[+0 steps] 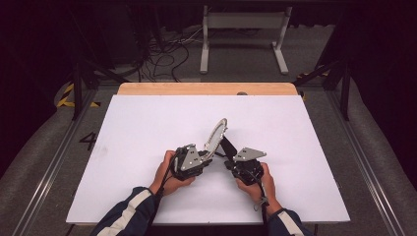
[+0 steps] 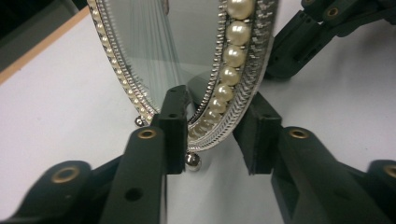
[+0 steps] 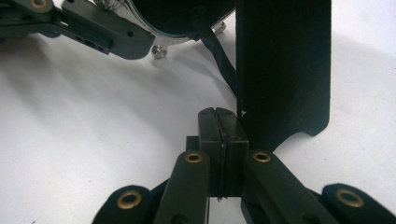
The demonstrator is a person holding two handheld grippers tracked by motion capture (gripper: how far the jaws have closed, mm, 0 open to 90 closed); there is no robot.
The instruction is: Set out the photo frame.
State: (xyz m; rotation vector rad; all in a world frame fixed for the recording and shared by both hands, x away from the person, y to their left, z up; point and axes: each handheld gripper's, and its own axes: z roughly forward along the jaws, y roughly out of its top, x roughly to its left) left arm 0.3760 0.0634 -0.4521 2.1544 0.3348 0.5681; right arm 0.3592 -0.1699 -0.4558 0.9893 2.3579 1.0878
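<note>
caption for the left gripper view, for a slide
Left claw straddling the lower edge of an oval pearl-rimmed picture frame standing on a white table.

Mirror [image 2: 159,51]: glossy glass, silvery metal rim with pearly beads; stand [image 3: 282,65]: matt black cloth; table [image 1: 147,118]: smooth matt white, wooden edge.

Oval picture frame [image 1: 216,133] with a silver beaded rim, an inner row of pearls [image 2: 232,53] and a glass front, standing tilted on small ball feet [image 2: 192,161] near the white table's [image 1: 147,128] middle; black back stand [image 3: 282,65] behind it.
</note>
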